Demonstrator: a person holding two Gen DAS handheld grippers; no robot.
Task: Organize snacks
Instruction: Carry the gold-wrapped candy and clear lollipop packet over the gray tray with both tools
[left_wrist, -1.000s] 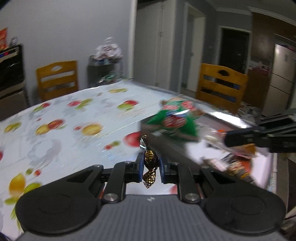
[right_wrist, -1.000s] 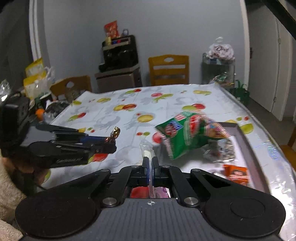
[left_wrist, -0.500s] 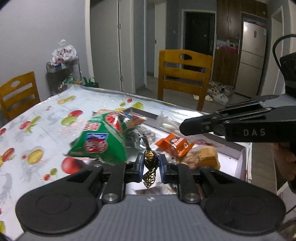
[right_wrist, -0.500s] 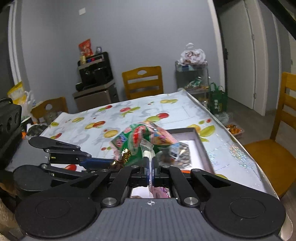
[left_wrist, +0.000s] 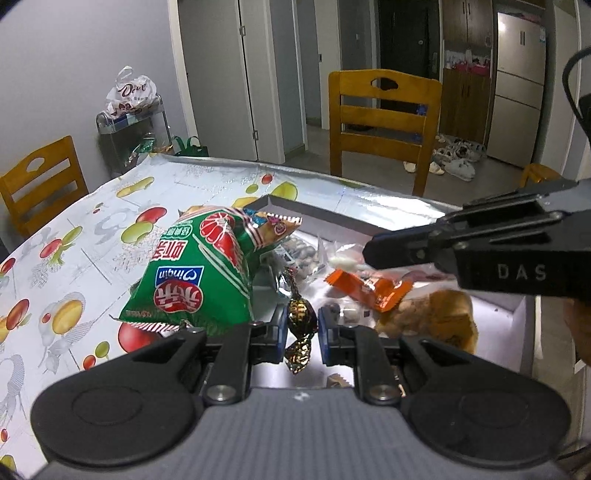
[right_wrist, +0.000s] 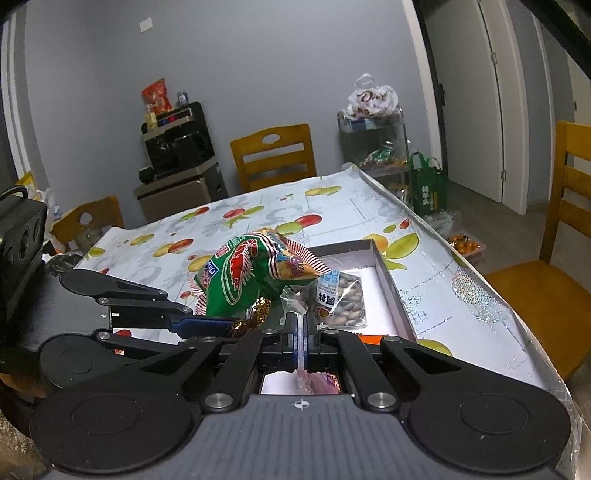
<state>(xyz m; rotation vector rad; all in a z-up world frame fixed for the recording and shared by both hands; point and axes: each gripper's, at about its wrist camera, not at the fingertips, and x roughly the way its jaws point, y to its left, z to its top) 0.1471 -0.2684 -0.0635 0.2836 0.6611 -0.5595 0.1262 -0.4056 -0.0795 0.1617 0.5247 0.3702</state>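
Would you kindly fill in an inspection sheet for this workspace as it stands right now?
Surface: table under a fruit-print cloth.
Job's things: shallow box holding a green bag, orange wrapper and seed packet.
Clutter: nothing seen on the cloth outside the box.
Tools: left tool shut on a gold candy; right tool shut on a clear packet.
Cables: one black cable by the right tool.
Surroundings: wooden chairs, fridge, shoes.

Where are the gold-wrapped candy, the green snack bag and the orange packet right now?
gold-wrapped candy (left_wrist: 302, 316), left wrist view, round middle of the wrapper.
green snack bag (left_wrist: 201, 273), left wrist view, printed front face.
orange packet (left_wrist: 369, 286), left wrist view, centre of the wrapper.
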